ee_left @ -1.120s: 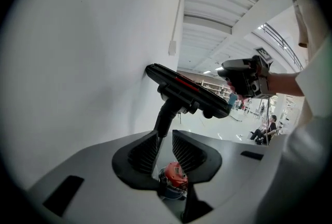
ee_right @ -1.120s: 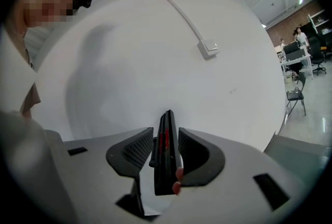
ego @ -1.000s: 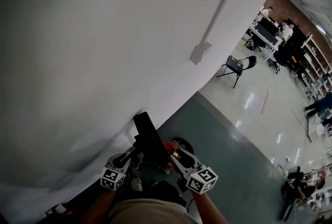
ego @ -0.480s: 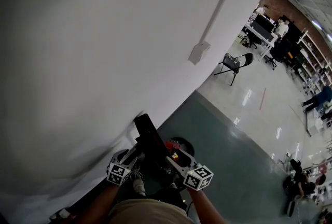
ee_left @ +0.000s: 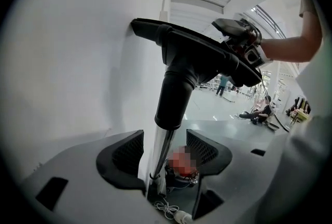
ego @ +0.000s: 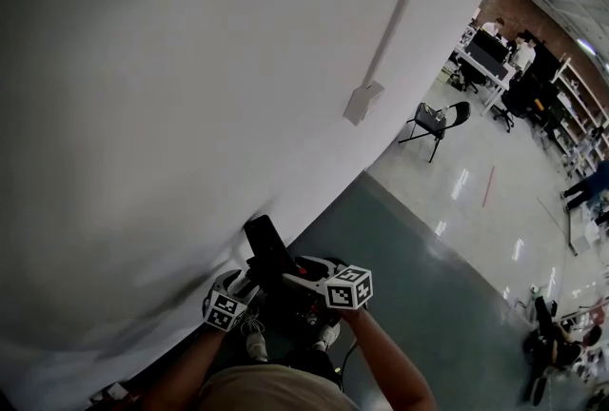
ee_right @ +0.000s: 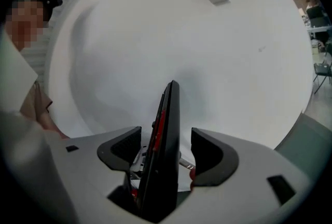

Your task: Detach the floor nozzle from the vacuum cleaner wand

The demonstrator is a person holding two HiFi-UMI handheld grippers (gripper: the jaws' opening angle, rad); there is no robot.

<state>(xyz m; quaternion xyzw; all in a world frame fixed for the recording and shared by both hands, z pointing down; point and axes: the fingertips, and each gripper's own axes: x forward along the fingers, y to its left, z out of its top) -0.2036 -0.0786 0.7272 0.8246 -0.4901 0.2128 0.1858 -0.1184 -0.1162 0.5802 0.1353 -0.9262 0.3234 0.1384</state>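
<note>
indoors, seen from the head view, one black floor nozzle [ego: 265, 245] stands before a white wall [ego: 190, 67]. its long axis runs up and to the left, away from the person. the left gripper [ego: 238, 290] and right gripper [ego: 303, 274], each carrying a cube of black-and-white square markers, flank it low in frame. one folding chair [ego: 433, 122] stands well apart on the glossy floor [ego: 419, 285].

from the left gripper view, a single chrome wand [ee_left: 160, 158] rises between jaws that stand apart. it passes just beside the jaw at the view's left and clear of the other. its black neck leads up to the nozzle head, which lies crosswise from upper left to right, where the right gripper meets its far end.

from the right gripper view, the nozzle is edge-on and upright, with a red strip down its left face. the jaws are spread either side, with a gap showing on each.
</note>
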